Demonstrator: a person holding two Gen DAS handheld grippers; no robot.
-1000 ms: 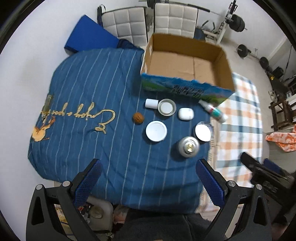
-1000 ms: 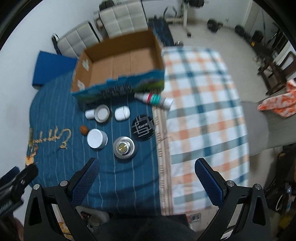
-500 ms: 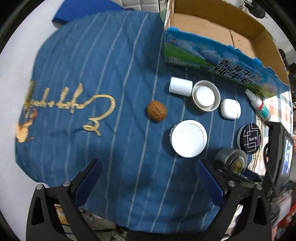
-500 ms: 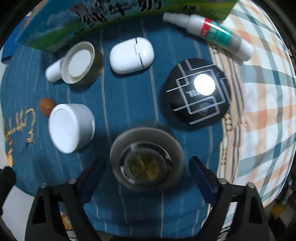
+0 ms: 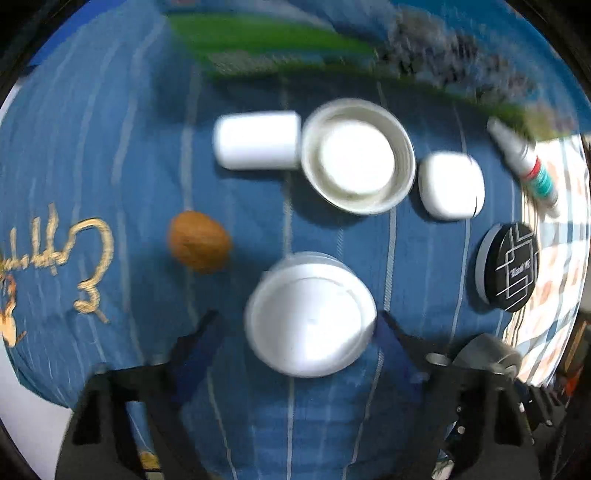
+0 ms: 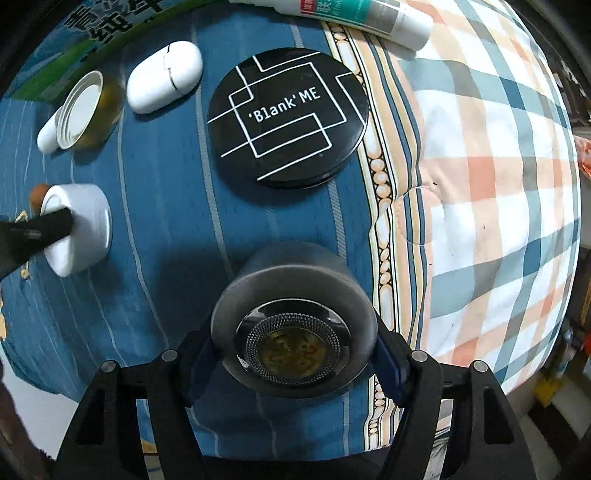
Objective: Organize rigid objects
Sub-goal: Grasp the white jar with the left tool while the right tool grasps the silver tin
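My left gripper [image 5: 299, 328] straddles a white round jar [image 5: 310, 314] on the blue striped cloth; its blue pads sit beside the jar's sides, a small gap on the left. My right gripper [image 6: 293, 350] has its pads against the sides of a grey round tin [image 6: 293, 328] with a gold-centred lid. Beyond lie a black 'Blank ME' disc [image 6: 288, 118], a white oval case [image 6: 164, 81], an open white lid [image 5: 356, 155], a white cylinder [image 5: 258, 140], a walnut [image 5: 199, 242] and a white tube [image 6: 347, 14].
The cardboard box's printed green-and-blue wall [image 5: 295, 40] stands just behind the row of objects. A plaid quilt [image 6: 491, 155] covers the right side. The left gripper's finger [image 6: 40, 225] shows against the white jar [image 6: 79, 229] in the right wrist view.
Both grippers have dropped close to the cloth and narrowed. The left one moved up around the white jar; the right one closed onto the grey tin.
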